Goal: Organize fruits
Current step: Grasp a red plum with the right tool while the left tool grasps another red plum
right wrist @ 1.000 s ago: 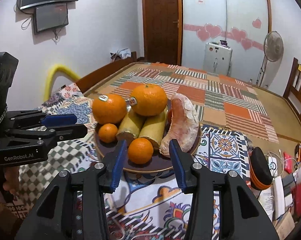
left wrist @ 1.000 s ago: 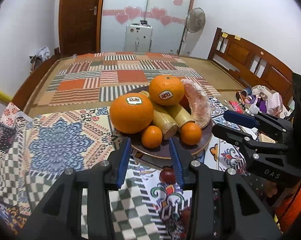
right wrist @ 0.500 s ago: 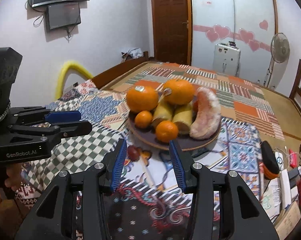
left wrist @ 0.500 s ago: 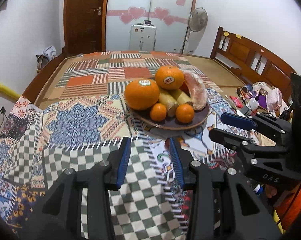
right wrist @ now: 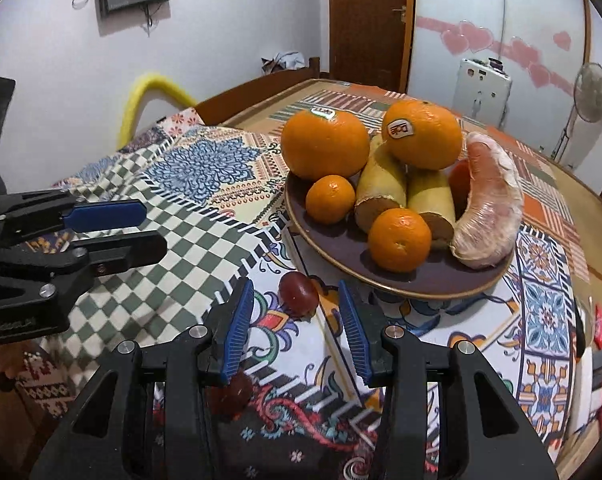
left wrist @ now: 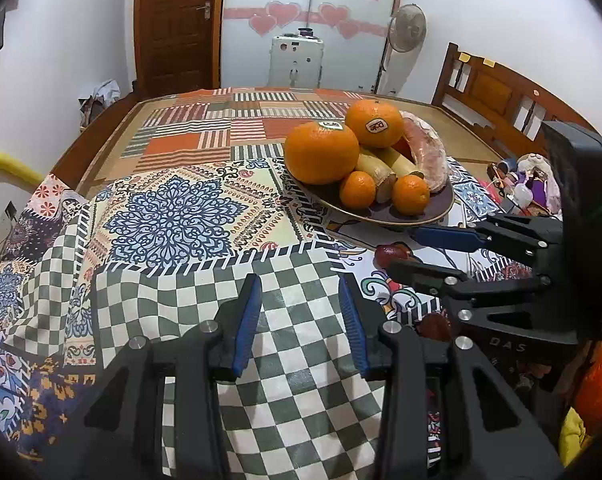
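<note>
the left hand-held gripper [left wrist: 299, 312] hangs over the checked cloth [left wrist: 285, 360], its jaws parted with nothing between them. the right hand-held gripper [right wrist: 297, 322] is likewise released and holds nothing; a small red fruit [right wrist: 299, 294] lies on the patterned cloth just ahead of its gap, untouched, and a second red fruit [right wrist: 231, 394] lies below its left finger. just behind them the plate [right wrist: 421, 280] holds two big oranges [right wrist: 325, 144], two small ones [right wrist: 399, 239], yellow pieces and a wrapped pink wedge [right wrist: 489, 208].
</note>
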`<state>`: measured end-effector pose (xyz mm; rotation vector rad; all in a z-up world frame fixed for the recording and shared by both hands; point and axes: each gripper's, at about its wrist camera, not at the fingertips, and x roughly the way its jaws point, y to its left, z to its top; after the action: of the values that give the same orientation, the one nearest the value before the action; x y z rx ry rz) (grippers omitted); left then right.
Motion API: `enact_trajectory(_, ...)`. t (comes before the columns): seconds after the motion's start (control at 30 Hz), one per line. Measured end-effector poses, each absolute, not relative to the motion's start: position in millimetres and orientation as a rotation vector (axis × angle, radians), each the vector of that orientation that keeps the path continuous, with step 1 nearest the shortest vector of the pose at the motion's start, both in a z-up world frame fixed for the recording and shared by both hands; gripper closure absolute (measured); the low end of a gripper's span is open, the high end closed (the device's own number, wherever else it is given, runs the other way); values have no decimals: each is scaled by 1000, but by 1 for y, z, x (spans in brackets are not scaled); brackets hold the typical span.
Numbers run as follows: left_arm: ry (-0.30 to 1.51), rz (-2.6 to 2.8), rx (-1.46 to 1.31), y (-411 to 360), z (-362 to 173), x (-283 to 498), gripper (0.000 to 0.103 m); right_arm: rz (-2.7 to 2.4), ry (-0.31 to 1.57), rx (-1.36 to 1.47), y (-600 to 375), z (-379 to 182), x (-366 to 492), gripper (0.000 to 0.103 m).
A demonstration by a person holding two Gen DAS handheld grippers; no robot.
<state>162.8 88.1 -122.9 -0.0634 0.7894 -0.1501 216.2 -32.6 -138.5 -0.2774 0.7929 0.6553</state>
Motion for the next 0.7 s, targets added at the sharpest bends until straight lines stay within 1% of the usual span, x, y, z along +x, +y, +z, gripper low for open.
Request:
enact_trajectory(0.03, 789, -153, -63, 88, -124, 163, 63, 657, 798, -283, -31, -140, 216, 65)
enact_trajectory(0.1, 790, -159, -64, 88, -125, 164, 63, 661, 811, -301, -28, -142, 218, 78)
enact_trajectory(0.23, 793, -165, -72, 88, -128, 166, 63, 650, 809, -317, -29, -142, 218, 81)
enact_trajectory(0.27, 794, -165, -73, 88, -128, 166, 63, 646, 807, -319, -29, -142, 218, 86)
enact_trajectory(0.4, 795, -168, -77, 86, -125, 165, 63, 657, 813, -276, -36, -138, 218, 87)
enact_trajectory(0.7, 791, -216, -83, 60, -113, 150, 63, 622, 736, -236, -69, -111, 186, 87)
